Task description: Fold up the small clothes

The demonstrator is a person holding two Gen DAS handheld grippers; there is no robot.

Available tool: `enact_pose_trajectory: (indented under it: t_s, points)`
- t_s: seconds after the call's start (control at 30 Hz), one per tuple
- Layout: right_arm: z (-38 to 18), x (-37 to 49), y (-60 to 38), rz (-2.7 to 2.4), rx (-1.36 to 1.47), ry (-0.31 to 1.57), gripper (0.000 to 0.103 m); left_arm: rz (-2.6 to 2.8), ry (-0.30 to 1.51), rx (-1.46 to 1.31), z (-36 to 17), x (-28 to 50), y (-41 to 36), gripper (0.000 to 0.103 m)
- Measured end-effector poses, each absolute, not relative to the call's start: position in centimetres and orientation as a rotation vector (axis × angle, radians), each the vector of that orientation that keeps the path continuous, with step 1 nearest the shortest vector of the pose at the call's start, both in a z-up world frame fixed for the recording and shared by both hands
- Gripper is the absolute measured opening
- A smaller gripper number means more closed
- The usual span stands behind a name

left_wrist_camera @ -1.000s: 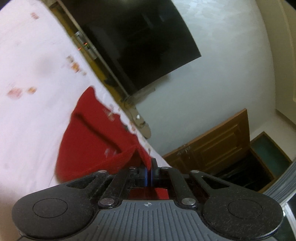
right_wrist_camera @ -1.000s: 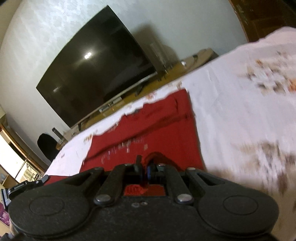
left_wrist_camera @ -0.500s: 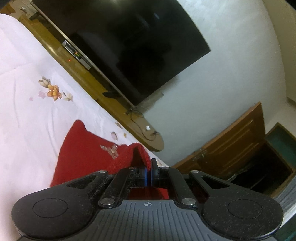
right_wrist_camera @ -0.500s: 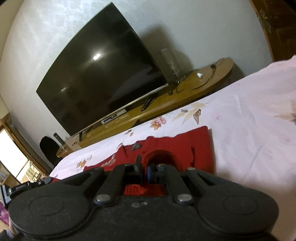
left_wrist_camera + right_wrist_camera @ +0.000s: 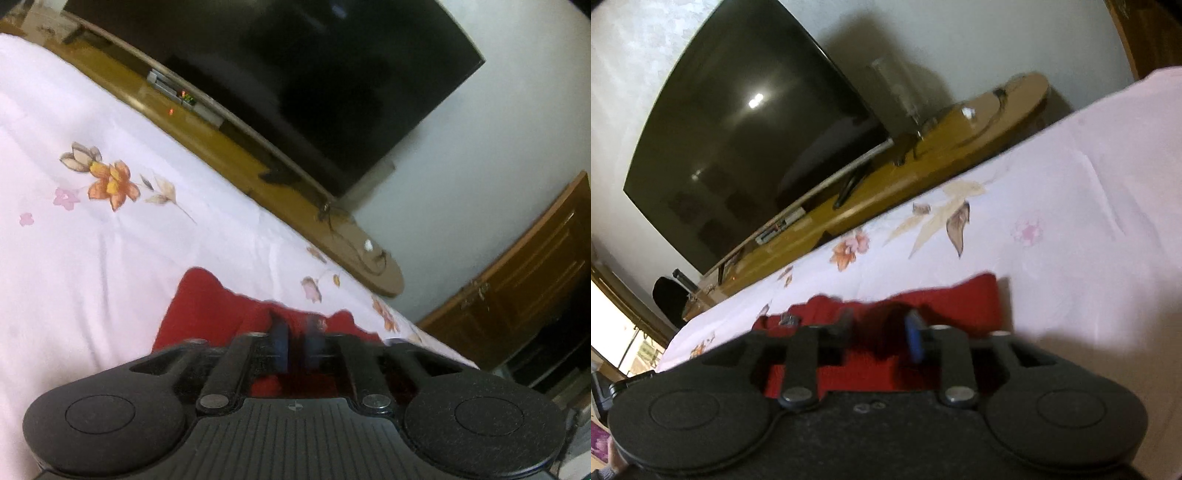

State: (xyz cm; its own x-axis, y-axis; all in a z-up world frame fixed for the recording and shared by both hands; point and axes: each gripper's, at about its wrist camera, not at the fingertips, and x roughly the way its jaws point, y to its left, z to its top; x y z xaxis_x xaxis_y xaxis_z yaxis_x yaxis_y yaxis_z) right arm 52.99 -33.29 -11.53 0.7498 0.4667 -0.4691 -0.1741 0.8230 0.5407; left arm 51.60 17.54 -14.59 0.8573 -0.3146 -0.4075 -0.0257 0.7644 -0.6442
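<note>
You were at the release end of a fold, by the look of it: both tools low over the red garment point(image 5: 218, 314), fabric laid down on the bedsheet point(image 5: 92, 266), not pinched.

Left side: your left gripper point(image 5: 294, 345) had its fingers a little apart w/ a narrow gap; nothing visibly clamped between them, though motion blur made that hard to confirm. Red cloth lay under and just ahead of the tips.

Right side: your right gripper point(image 5: 881, 332) was spread wider, blue pad point(image 5: 913, 336) clear of the cloth, garment point(image 5: 960, 299) resting flat on the sheet beneath it.

Next move, my guess: back both tools off w/o dragging the top layer, then re-grip an edge for the next fold. Cloth looked soft and would shift if a finger snagged it.

Garment itself: small, bright red, knit-like texture; lay in a short wide band across the floral sheet, near edge under your tools, far edge uneven w/ a raised corner at the left. A small pale mark showed on it in the right view; couldn't tell what.
</note>
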Motion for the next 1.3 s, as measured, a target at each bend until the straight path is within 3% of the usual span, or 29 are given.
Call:
enact_pose_trajectory:
  t_s: [0.03,0.07,0.2,0.27,0.43,0.47,0.5,0.53,0.63,0.97,1.13,1.2,1.3]
  points:
    - [-11.4,52.8,-33.3,0.360,0.489,0.610,0.062,-0.137,0.494,-0.672,-14.4,51.3,17.5,0.091]
    - [-11.2,52.4,-33.4,0.346,0.483,0.580,0.070,-0.114,0.445,-0.649,-14.1,50.7,17.4,0.095]
    - [-10.6,51.7,-33.6,0.340,0.462,0.547,0.063,-0.144,0.438,-0.600,-13.1,51.0,17.7,0.095]
    - [-10.6,52.3,-33.1,0.345,0.415,0.569,0.056,-0.151,0.480,-0.535,-12.8,51.6,17.3,0.084]
    - [-10.7,53.7,-30.9,0.364,0.260,0.664,0.055,-0.176,0.670,-0.354,-13.0,53.8,15.5,0.051]
    - [-10.9,54.0,-30.4,0.364,0.222,0.689,0.051,-0.178,0.690,-0.311,-13.1,53.9,15.0,0.049]
    - [-11.3,54.2,-29.7,0.354,0.168,0.711,0.048,-0.172,0.690,-0.262,-13.1,53.9,14.4,0.041]
    - [-11.6,54.4,-29.2,0.343,0.125,0.724,0.044,-0.170,0.693,-0.238,-12.9,53.9,14.2,0.026]
    - [-11.7,54.0,-28.5,0.339,0.071,0.705,0.025,-0.148,0.668,-0.192,-12.7,53.5,13.6,0.007]
    - [-9.1,52.0,-27.8,0.285,-0.013,0.515,0.008,-0.123,0.428,-0.207,-9.6,50.7,13.8,0.005]
    - [-8.9,53.7,-27.7,0.275,-0.019,0.499,0.008,-0.073,0.512,-0.202,-10.7,53.2,13.6,0.005]
    - [-10.4,54.7,-27.7,0.254,-0.023,0.550,0.008,-0.046,0.627,-0.187,-12.8,54.5,13.4,0.005]
    - [-12.9,55.5,-28.0,0.238,-0.027,0.626,0.008,-0.034,0.624,-0.208,-12.7,54.5,13.7,0.005]
